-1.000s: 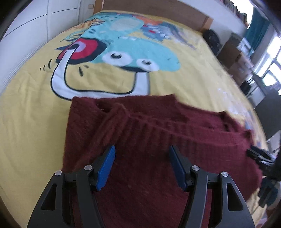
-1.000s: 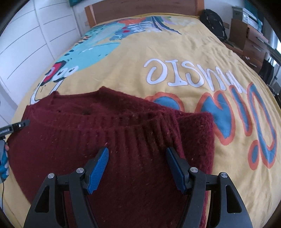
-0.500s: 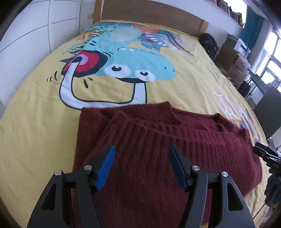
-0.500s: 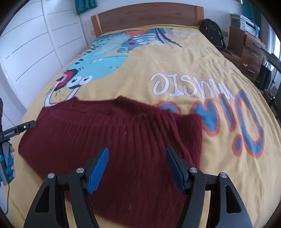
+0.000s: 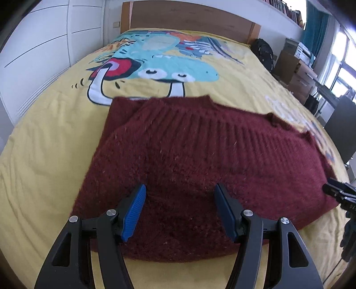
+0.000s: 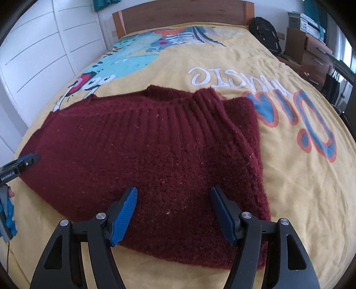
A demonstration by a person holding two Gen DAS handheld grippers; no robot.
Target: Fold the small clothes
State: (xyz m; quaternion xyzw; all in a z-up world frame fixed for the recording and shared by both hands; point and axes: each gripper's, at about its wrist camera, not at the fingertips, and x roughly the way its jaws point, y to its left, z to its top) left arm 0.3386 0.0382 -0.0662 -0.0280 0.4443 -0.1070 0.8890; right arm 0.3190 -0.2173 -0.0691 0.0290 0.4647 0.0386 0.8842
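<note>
Right wrist: sweater (image 6: 155, 151) lengthwise left-right.

Both fisheye views look steeply down along their own black, blue-padded fingers from close above a folded maroon knitted sweater (image 5: 200, 155) (image 6: 144, 155), facing the wooden headboard (image 5: 189, 20) (left view from the sweater's left half, right from its right), sharing sweater and yellow cartoon-printed bedspread (image 5: 44, 144) (image 6: 300, 189).
</note>
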